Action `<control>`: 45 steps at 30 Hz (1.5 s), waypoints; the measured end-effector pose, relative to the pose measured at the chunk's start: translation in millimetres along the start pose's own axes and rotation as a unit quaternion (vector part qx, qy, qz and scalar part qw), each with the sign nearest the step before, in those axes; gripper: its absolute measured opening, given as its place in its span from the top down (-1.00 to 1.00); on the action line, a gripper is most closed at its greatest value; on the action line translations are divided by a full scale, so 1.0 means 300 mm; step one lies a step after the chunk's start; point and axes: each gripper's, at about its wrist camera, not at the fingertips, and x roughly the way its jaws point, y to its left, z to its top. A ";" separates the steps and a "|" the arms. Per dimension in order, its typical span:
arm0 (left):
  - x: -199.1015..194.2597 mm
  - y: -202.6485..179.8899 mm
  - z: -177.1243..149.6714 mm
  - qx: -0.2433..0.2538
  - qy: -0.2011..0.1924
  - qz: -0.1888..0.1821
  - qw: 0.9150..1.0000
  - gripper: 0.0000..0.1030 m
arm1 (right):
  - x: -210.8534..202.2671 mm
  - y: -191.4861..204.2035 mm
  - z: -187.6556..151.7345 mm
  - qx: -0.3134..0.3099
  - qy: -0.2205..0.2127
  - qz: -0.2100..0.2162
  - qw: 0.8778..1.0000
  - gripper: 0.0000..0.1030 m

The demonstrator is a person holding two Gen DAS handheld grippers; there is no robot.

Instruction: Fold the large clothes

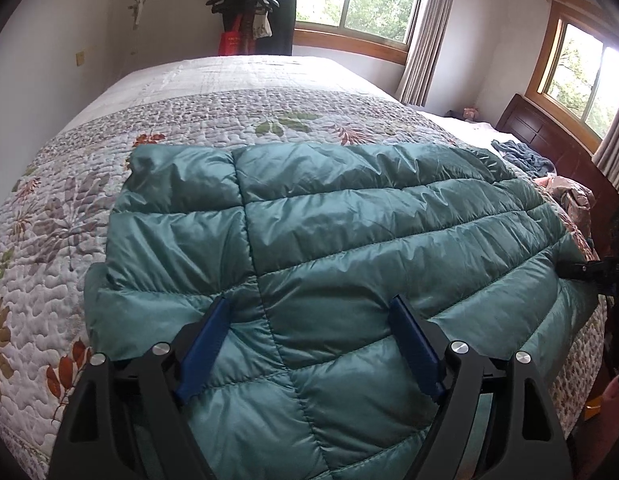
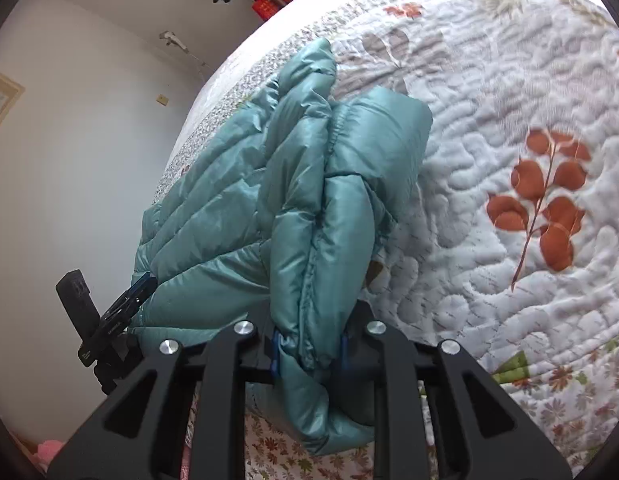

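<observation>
A teal quilted puffer jacket (image 1: 349,232) lies spread on the bed's near edge. In the left wrist view my left gripper (image 1: 311,314) is open, its blue fingers (image 1: 213,336) wide apart and resting on the jacket's near part. My right gripper (image 2: 309,346) is shut on a bunched fold of the jacket (image 2: 301,208) at its side edge, with fabric hanging below the jaws. The left wrist view shows the right gripper (image 1: 581,270) at the jacket's right edge. The right wrist view shows the left gripper (image 2: 127,304) at the jacket's far edge.
The jacket rests on a floral quilted bedspread (image 1: 213,120) on a large bed. A blue cloth (image 1: 525,156) and patterned fabric (image 1: 573,196) lie near the wooden headboard (image 1: 549,136). A coat rack with hangers (image 1: 253,12) stands at the far wall under the windows.
</observation>
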 end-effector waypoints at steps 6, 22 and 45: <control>0.008 0.007 -0.004 -0.001 0.001 -0.003 1.000 -0.60 | -0.029 0.035 0.011 0.000 -0.005 -0.008 1.000 0.64; 0.008 0.025 -0.003 -0.011 0.003 -0.019 1.000 -0.60 | -0.127 0.617 0.064 -0.193 -0.014 -0.093 0.977 0.64; -0.213 0.338 0.141 -0.129 -0.035 -0.232 0.964 -0.60 | 0.370 1.054 -0.101 -0.368 0.106 -0.105 0.918 0.56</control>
